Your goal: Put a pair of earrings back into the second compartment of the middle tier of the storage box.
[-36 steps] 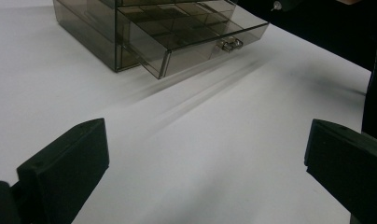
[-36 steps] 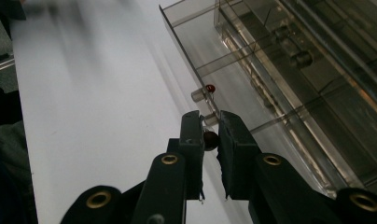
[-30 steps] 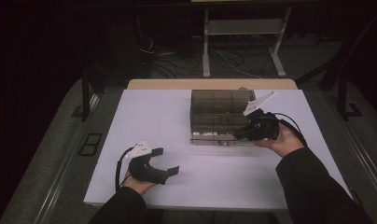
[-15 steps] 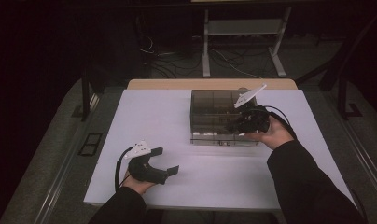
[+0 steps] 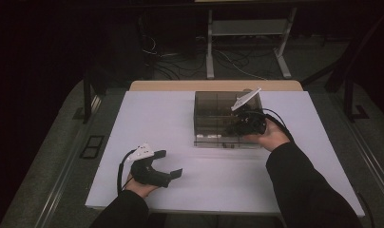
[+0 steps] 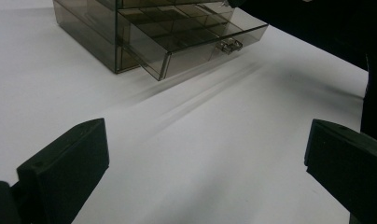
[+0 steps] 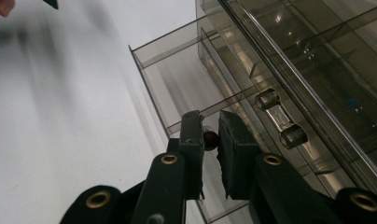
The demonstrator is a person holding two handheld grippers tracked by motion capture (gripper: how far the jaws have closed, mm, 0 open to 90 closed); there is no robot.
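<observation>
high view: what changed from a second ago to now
The right hand-held gripper moved leftward across the front of the clear drawer box and now sits over its open bottom drawer, jaws shut on a small dark bead. The left hand-held gripper stayed resting open on the table; the box did not move.

Drawer box (image 5: 226, 110) on table (image 5: 171, 118), right of centre, toward far edge. Bottom drawer (image 6: 196, 39) pulled out toward near side. Small bead (image 7: 210, 138) between right gripper (image 7: 210, 140) jaws, above open drawer. Left gripper (image 5: 168, 164) near front-left edge, well apart.
</observation>
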